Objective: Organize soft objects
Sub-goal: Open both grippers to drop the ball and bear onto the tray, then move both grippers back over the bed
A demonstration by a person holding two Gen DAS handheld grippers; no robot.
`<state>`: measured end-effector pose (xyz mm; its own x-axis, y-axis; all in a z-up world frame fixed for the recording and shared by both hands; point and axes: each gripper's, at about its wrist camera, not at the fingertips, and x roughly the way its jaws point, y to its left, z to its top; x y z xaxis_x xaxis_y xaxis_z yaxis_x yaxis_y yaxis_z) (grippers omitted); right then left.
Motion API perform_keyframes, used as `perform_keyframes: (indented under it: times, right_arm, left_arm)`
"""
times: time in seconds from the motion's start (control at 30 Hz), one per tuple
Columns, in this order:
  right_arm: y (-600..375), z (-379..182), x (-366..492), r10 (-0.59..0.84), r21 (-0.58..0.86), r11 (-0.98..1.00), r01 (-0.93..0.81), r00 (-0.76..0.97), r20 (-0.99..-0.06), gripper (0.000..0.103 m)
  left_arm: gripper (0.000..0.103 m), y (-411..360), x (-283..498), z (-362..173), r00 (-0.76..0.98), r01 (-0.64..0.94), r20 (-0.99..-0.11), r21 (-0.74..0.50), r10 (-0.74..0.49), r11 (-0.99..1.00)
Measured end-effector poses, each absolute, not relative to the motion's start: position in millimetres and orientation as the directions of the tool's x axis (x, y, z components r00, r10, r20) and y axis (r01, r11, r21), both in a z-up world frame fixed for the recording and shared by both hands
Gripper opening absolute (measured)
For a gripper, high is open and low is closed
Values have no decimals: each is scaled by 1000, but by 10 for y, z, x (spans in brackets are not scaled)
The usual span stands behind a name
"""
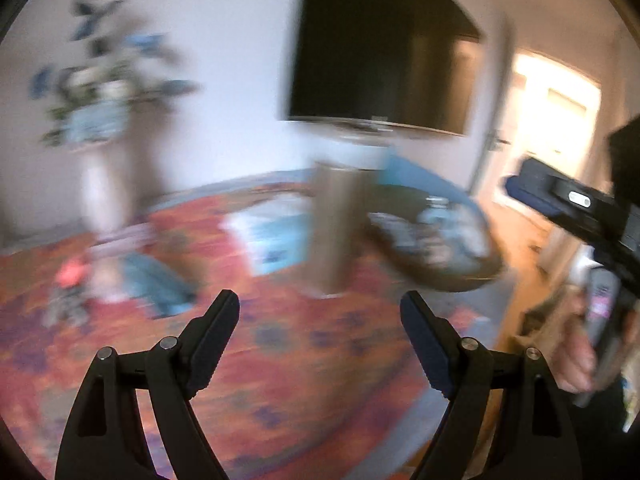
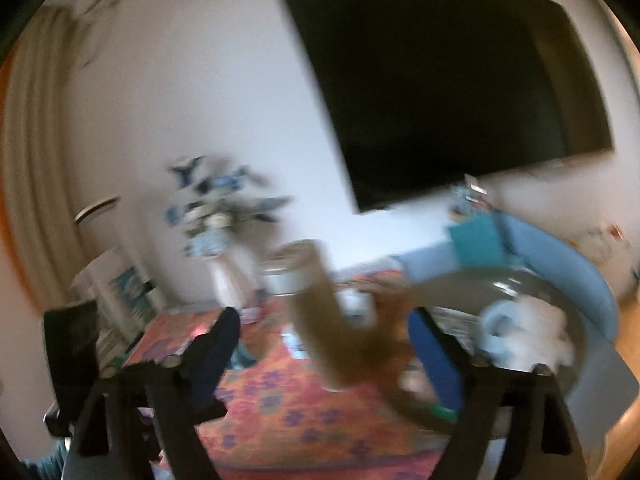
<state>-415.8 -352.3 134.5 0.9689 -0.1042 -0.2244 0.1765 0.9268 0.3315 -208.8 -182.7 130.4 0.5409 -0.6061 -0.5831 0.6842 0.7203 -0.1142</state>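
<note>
Both views are blurred by motion. My left gripper (image 1: pixel 320 308) is open and empty, held above a red patterned rug (image 1: pixel 280 360). Soft things lie on the rug at the left: a teal cloth (image 1: pixel 156 284), a pink item (image 1: pixel 70 274) and a grey item (image 1: pixel 64 308). A round dark table (image 1: pixel 436 248) at the right carries blurred light things. My right gripper (image 2: pixel 324 332) is open and empty, facing the same table (image 2: pixel 532 288), which carries a pale blue roll (image 2: pixel 500 324) and white fluffy stuff (image 2: pixel 540 336). The right gripper's body (image 1: pixel 580 208) shows at the right of the left wrist view.
A tall brown post (image 1: pixel 332 224) stands on the rug and also shows in the right wrist view (image 2: pixel 316 320). A black TV (image 1: pixel 380 52) hangs on the wall. A white vase of flowers (image 1: pixel 100 128) stands at the left. A blue seat (image 2: pixel 560 264) curves behind the table. A lit doorway (image 1: pixel 552 120) is at the right.
</note>
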Motion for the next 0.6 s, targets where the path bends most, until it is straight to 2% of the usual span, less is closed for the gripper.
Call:
perform_keyframes:
  times: [0.1,0.27,0.43,0.5,0.6]
  right_arm:
    - [-3122,1385,-3797,-41,283,951,120,962,-269,88]
    - [-2543,1141,-2879,40,234,969,74,892,-449,88]
    - [-2257,626,-2159,90,239,970,55,828,-553,88]
    - [-2209,364,-1949,90,249,966,68,816,-571,88]
    - [-2220,80,-1737,63,256,957,135,765,-641,88]
  left_arm:
    - [82,-1401,-1812,1231,655,537,-604,-50,-454,842]
    - [81,-718,-1240,899,742,286,-642,38,-196,957]
    - [81,-212,-928,487,716,183,-680,-40,-161,982]
    - [81,-130,-837,382,655,171,-733,-91,-182,981]
    - [81,-93,-836,412,677,181,-703,-128,-218,975]
